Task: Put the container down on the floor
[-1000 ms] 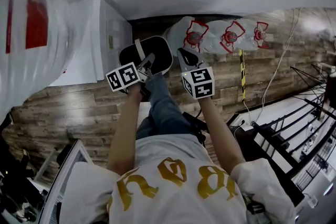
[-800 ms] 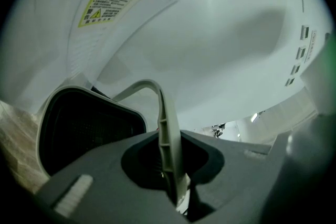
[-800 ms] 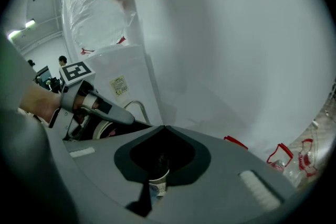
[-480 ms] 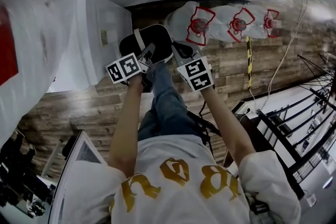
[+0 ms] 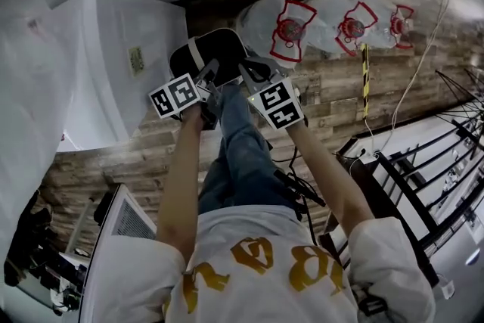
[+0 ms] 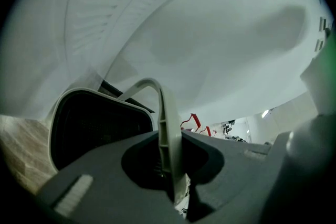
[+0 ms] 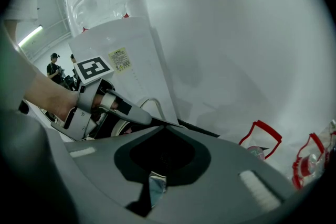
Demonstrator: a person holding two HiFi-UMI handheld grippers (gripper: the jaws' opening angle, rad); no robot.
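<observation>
Over plank floor [image 5: 333, 98], left gripper [image 6: 172, 186] pinches container's [image 5: 227, 49] arched handle [image 6: 167, 128] (right gripper's [image 7: 152, 185] jaws together)

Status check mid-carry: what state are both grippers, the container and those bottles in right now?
container: carried between both grippers, handle raised.
left gripper: shut on the handle.
right gripper: shut on the container's edge.
water bottles: bagged, lying on the floor.
</observation>
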